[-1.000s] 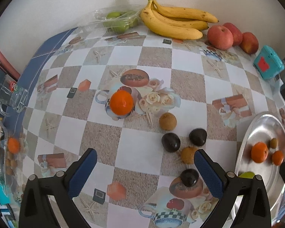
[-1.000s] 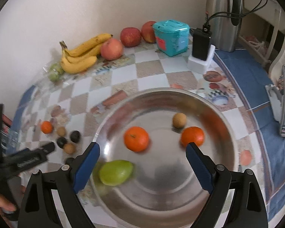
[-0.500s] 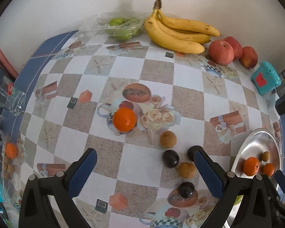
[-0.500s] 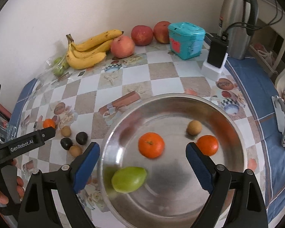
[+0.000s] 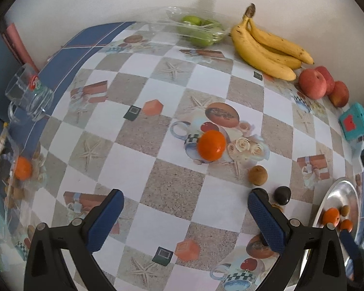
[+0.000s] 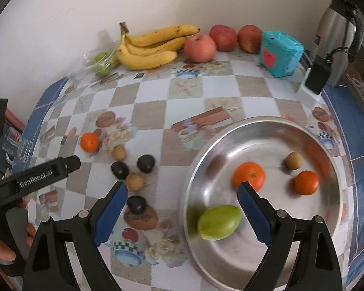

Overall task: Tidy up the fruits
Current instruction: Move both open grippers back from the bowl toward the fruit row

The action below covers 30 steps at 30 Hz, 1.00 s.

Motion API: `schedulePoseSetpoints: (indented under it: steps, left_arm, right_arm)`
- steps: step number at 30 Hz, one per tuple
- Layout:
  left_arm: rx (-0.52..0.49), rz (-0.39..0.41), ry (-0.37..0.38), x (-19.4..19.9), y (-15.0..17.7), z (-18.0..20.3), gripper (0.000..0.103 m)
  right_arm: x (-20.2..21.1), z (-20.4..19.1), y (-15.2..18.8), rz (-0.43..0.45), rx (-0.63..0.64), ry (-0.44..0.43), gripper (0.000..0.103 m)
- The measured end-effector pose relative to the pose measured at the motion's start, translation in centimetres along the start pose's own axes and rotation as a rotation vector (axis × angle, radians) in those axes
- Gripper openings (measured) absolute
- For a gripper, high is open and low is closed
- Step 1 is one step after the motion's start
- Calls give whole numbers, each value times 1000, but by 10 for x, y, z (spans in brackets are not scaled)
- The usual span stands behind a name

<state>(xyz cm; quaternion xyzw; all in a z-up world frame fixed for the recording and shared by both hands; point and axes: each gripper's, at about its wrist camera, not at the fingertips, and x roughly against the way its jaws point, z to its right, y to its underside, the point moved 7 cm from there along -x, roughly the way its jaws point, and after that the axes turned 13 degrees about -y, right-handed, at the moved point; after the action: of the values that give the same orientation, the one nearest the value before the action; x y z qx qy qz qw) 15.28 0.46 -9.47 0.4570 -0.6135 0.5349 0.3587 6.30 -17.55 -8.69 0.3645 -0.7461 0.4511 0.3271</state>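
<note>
My left gripper (image 5: 183, 201) is open and empty above the checkered table, short of a loose orange (image 5: 211, 145). A brown round fruit (image 5: 257, 175) and dark fruits (image 5: 282, 195) lie to its right. My right gripper (image 6: 182, 194) is open and empty, over the left rim of the steel plate (image 6: 325, 240). The plate holds a green fruit (image 6: 219, 222), two oranges (image 6: 248, 175) and a small brown fruit (image 6: 293, 160). Bananas (image 6: 150, 47) and apples (image 6: 200, 48) lie along the wall.
A teal box (image 6: 280, 53), a phone charger (image 6: 314, 80) and a kettle (image 6: 337, 36) stand at the back right. A bag of green fruit (image 5: 199, 30) lies by the wall. A glass mug (image 5: 28, 94) sits at the left table edge.
My left gripper has swung left, so the orange and small fruits sit further right in its view. My right gripper has moved left; the plate has shifted right and the green fruit looks blurred.
</note>
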Motion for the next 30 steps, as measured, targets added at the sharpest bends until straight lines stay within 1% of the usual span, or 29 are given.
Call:
schedulePoseSetpoints:
  steps: [3, 6, 10, 15, 21, 28, 30]
  left_arm:
    - [-9, -3, 1, 0, 1, -2, 103]
    - [-24, -14, 4, -3, 2, -2, 103]
    - [-19, -22, 8, -5, 2, -4, 103]
    - [-24, -48, 7, -16, 5, -7, 103]
    - [-21, -97, -1, -34, 12, -11, 103]
    - [-19, -134, -5, -48, 17, -11, 103]
    - [-23, -142, -7, -52, 18, -9, 103]
  right_arm:
    - [-6, -10, 2, -10, 5, -37, 92]
    - [-12, -17, 4, -20, 17, -39, 92]
    - [-17, -27, 5, -28, 33, -55, 92]
    - [-31, -37, 11, -64, 58, -68, 92]
    - [-52, -49, 21, -116, 105, -68, 92]
    - [-68, -46, 30, -160, 103, -54, 92]
    - [-70, -44, 31, -162, 99, -51, 90]
